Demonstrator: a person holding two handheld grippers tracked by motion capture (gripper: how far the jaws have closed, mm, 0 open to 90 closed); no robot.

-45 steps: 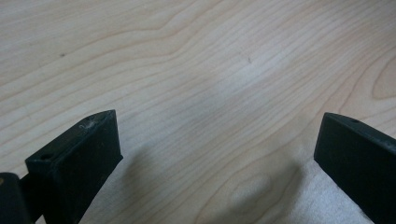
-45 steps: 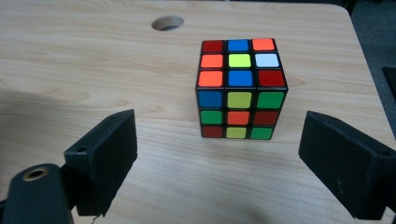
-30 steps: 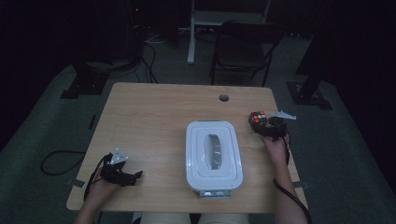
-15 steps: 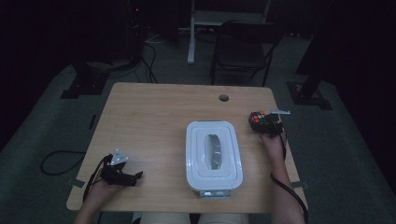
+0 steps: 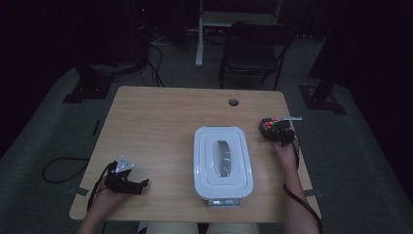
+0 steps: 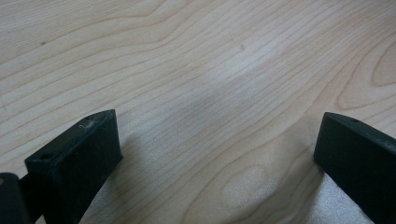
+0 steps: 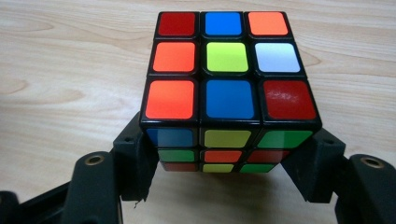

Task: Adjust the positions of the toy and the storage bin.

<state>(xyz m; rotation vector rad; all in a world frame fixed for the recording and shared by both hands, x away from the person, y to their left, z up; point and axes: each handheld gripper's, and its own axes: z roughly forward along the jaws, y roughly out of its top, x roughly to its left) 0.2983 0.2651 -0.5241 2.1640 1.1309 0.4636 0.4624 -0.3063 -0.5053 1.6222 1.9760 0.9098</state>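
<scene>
The right gripper [image 7: 224,182] pinches a scrambled puzzle cube [image 7: 227,88] between its jaws, near the table's [image 5: 160,126] right edge, beside a closed white container [image 5: 222,163]. The grasp looks done; placing remains. The left gripper [image 6: 215,154] rests spread wide, nothing between its jaws.

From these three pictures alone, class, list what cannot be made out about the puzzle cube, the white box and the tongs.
- Puzzle cube: its far faces and underside are hidden by its own body in the right gripper view; in the high view it is too small to read.
- White box: its closed lid hides any contents in the high view.
- Right tongs: whether they press the cube or merely flank it is unclear.
- Left tongs: bases cut off by the frame's bottom edge.
</scene>
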